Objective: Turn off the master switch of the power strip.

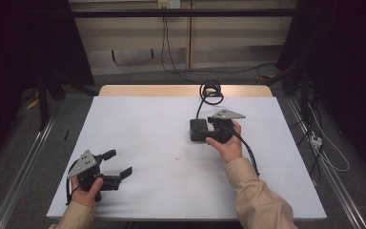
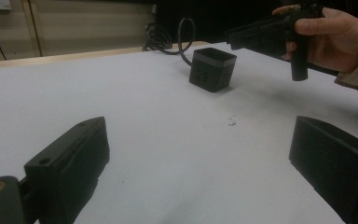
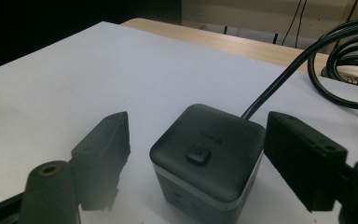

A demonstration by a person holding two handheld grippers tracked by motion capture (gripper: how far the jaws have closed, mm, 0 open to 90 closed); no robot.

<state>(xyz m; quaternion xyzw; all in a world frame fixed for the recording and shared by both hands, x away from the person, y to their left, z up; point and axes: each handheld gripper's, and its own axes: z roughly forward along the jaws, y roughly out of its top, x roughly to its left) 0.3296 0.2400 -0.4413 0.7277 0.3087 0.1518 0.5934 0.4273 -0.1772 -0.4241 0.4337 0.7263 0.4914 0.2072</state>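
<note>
A black cube-shaped power block [image 1: 198,130] [image 3: 207,158] with a button on top stands right of the table's middle. Its thick black cable runs back to a coil [image 1: 211,89] [image 3: 349,70]. My right gripper [image 1: 208,130] [image 3: 200,128] is open, with one jaw on either side of the block; a gap shows at the left jaw. My left gripper [image 1: 120,162] [image 2: 200,126] is open near the front left corner with nothing between its jaws. From the left gripper view, the block [image 2: 212,69] stands farther off, with the right hand and its gripper [image 2: 261,35] beside it.
The white table top [image 1: 138,124] has a wooden strip along its far edge, where the coil lies. A tiny speck [image 1: 177,157] [image 2: 232,122] lies near the middle. Metal rails and loose cables run along the floor on both sides.
</note>
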